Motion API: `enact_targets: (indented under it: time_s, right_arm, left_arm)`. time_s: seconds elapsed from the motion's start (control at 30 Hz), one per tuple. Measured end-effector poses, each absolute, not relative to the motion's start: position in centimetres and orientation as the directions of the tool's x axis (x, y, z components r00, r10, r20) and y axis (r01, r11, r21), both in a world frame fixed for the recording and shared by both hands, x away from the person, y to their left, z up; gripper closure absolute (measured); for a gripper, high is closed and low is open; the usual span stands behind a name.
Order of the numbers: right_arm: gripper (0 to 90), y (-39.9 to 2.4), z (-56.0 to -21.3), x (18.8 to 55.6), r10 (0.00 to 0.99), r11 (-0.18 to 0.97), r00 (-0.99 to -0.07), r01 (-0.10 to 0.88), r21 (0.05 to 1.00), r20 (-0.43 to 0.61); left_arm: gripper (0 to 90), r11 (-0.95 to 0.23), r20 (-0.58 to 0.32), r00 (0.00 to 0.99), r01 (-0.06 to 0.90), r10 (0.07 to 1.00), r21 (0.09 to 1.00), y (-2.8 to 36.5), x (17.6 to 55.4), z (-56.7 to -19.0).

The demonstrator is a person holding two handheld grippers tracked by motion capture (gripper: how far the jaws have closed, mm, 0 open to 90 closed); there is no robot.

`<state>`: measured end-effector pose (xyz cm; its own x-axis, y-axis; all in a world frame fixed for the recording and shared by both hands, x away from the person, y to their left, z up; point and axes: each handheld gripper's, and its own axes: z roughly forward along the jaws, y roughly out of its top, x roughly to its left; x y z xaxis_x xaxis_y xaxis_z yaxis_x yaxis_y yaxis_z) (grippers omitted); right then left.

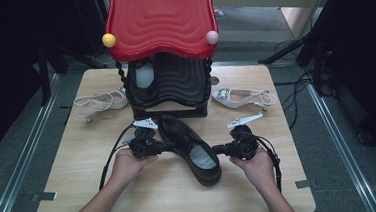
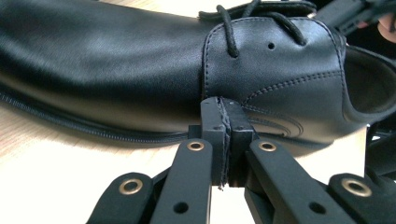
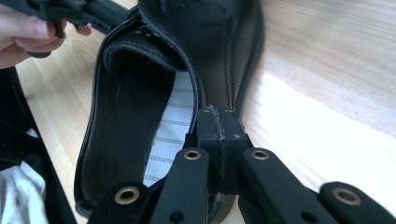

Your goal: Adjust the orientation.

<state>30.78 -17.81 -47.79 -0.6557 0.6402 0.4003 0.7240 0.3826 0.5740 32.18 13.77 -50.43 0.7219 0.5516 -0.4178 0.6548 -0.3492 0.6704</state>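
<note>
While the black shoe lies on its sole near the middle of the table, with its heel toward the near edge, both grippers meet it with jaws fully closed and holding nothing. The left gripper touches the shoe's side under the laces; the right gripper presses on the rim of the opening.

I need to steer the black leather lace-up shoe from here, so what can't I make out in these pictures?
- Black leather lace-up shoe: its toe is cut off by the left edge in the left gripper view.
- Left claw: shut, tips against the shoe's side; a pinch on the leather cannot be confirmed.
- Right claw: shut at the shoe's rim; contact unclear.
- Black ribbed rack: partly hidden by the red wavy top in the high view.
</note>
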Motion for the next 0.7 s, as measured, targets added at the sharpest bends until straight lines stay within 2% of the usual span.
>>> enact_targets:
  time_s: [0.57, 0.7]
  right_arm:
    - [90.0, -17.7, -48.0, 28.9, 0.637, 0.362, -0.623, 0.762, 0.536, 0.454]
    - [90.0, -17.9, -47.7, 29.1, 0.641, 0.356, -0.626, 0.755, 0.55, 0.444]
  left_arm:
    - [89.8, -0.349, -0.443, 0.721, 0.665, 0.533, 0.661, 12.5, 33.5, -50.5]
    - [86.1, -0.349, -0.45, 0.712, 0.675, 0.539, 0.649, 13.1, 33.7, -50.1]
